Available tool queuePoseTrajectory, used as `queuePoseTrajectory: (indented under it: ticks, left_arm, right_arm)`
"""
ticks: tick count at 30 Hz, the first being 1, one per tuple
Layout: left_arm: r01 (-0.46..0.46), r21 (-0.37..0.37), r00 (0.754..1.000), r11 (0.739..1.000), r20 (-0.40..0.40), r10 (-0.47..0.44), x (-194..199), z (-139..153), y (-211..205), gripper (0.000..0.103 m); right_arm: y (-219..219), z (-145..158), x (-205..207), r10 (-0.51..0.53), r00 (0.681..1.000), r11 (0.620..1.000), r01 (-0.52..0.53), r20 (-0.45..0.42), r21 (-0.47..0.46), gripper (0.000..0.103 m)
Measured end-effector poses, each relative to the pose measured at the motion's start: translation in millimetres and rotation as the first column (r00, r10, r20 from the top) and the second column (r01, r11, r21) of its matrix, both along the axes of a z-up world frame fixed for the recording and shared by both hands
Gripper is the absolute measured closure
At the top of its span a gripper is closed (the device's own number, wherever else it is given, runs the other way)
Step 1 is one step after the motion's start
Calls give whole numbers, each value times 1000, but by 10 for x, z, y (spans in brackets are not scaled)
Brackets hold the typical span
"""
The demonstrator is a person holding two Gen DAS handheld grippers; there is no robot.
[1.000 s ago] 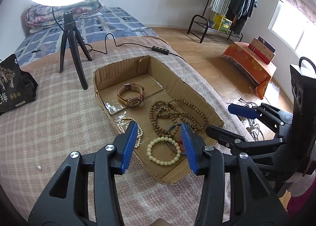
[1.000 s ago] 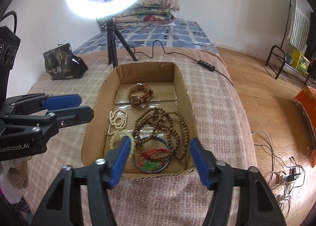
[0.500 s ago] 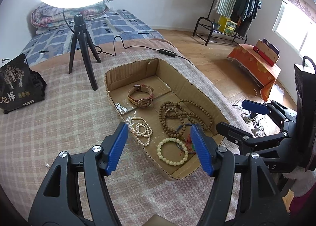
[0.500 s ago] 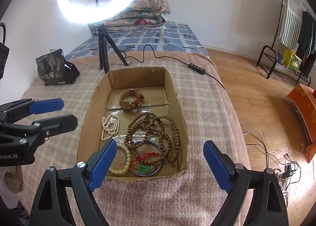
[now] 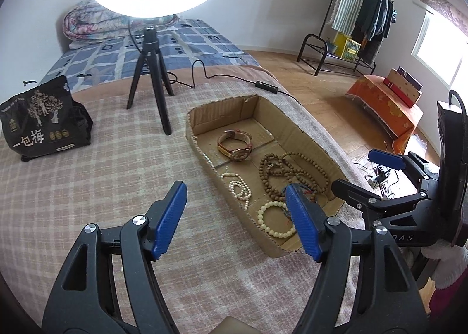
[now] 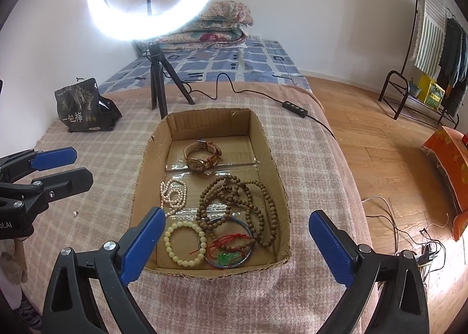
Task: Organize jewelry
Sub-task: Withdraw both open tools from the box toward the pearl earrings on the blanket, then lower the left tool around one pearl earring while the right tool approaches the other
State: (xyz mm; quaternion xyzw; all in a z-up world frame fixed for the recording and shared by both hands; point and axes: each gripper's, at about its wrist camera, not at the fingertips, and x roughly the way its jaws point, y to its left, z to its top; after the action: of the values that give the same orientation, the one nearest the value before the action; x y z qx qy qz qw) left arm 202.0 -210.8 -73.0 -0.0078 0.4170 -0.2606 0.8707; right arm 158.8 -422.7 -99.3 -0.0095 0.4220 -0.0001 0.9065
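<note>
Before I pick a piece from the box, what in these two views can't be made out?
- Blue bangle: right wrist view shows it; in the left wrist view the left gripper, jaws just opened and empty, hides nearly all of it.
- Green pendant: too small to tell its shape.
- Brown bead strand: tangled, its loops cannot be told apart.
- White speck on the blanket: too small to identify.

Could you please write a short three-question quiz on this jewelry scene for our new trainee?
1. True or false: the watch lies in the cardboard box.
2. Which piece lies nearest the box's front wall? A) watch B) blue bangle C) white pearl strand
3. What does the right gripper hold?

Key: 1 true. 2 B. 3 nothing; its jaws have just been opening and stand empty.
</note>
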Motion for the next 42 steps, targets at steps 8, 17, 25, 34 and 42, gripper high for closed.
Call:
queuePoseTrajectory:
  ticks: [8,17,25,34,42]
  left_arm:
    - [-37,9,999,999,2,37,26,36,295,31]
    - [-112,-6,994,994,-1,112,111,74,813,31]
    - [-199,-29,980,980,-25,198,208,34,1356,31]
    - [-239,7,970,971,-34,239,277,-169,1698,31]
    - [-180,10,980,984,-84,180,379,-381,1780,52]
  right_arm:
    - [206,29,28,16,1000,1000,-15,6,-20,0]
    - [526,60,16,53,999,998,-53,10,-30,0]
    - [893,71,-45,130,991,991,-130,20,40,0]
    - [1549,-81,-113,256,967,964,-256,16,68,3]
    - [2078,-368,-67,398,917,914,-395,-19,90,26]
